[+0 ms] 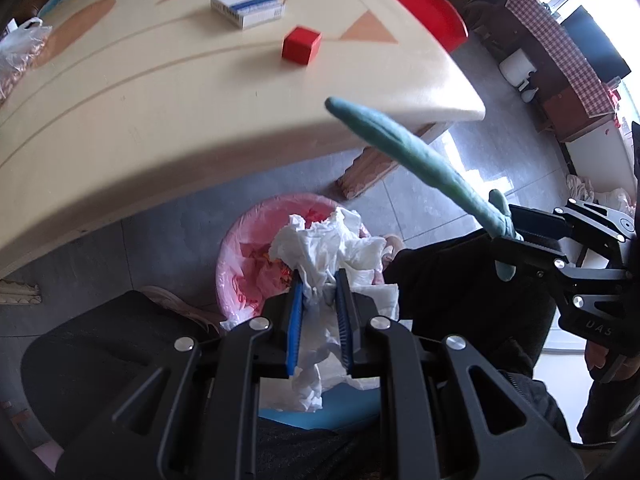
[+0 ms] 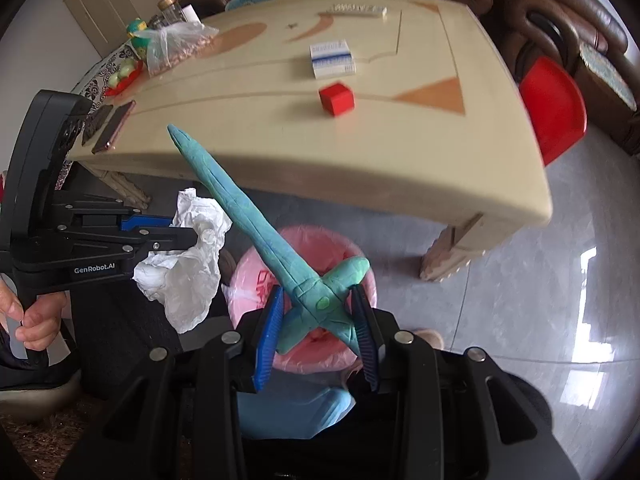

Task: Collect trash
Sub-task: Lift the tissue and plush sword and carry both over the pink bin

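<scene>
My left gripper [image 1: 319, 280] is shut on a crumpled white tissue [image 1: 324, 246] and holds it above a pink-lined trash bin [image 1: 248, 248] on the floor. My right gripper [image 2: 318, 300] is shut on a teal clay sword [image 2: 248, 208], gripped near its crossguard, with the blade pointing up and left over the same bin [image 2: 352, 348]. The sword [image 1: 404, 152] and right gripper [image 1: 520, 244] also show at the right of the left wrist view. The tissue [image 2: 188, 264] and left gripper [image 2: 176, 232] show at the left of the right wrist view.
A cream table [image 2: 280, 136] stands behind the bin, with a red cube [image 2: 337, 98], a white and blue box [image 2: 332, 58], a plastic bag [image 2: 176, 46] and phones [image 2: 114, 126] on it. A red stool [image 2: 554, 108] stands at its right end. Grey tiled floor [image 2: 520, 300] lies to the right.
</scene>
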The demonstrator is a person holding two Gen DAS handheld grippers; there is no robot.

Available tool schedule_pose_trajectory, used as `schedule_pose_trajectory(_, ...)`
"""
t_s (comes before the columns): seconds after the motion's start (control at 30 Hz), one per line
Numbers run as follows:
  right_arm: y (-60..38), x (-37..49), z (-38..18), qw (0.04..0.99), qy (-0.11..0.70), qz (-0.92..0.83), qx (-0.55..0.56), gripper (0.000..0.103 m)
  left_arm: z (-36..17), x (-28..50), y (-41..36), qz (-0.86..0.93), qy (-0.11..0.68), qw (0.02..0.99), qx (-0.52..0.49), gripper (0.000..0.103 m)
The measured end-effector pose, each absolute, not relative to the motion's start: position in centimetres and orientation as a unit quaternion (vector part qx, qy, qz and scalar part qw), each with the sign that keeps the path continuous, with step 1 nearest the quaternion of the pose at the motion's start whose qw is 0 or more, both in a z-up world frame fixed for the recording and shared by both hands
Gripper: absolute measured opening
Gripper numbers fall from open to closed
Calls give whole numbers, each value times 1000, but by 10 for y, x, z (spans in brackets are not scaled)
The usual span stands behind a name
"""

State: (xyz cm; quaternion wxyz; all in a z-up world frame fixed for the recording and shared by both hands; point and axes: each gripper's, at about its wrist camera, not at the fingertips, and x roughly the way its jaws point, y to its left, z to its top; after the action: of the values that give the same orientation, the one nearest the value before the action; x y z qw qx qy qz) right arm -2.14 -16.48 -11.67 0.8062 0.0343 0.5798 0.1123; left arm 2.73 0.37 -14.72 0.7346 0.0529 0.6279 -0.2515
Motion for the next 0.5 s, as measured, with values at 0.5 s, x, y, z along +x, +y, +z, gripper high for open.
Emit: schedule_pose_trajectory(0.5, -159, -10, -207, 752, 649, 106, 41, 35, -233, 35, -9, -243, 686, 684, 55, 17)
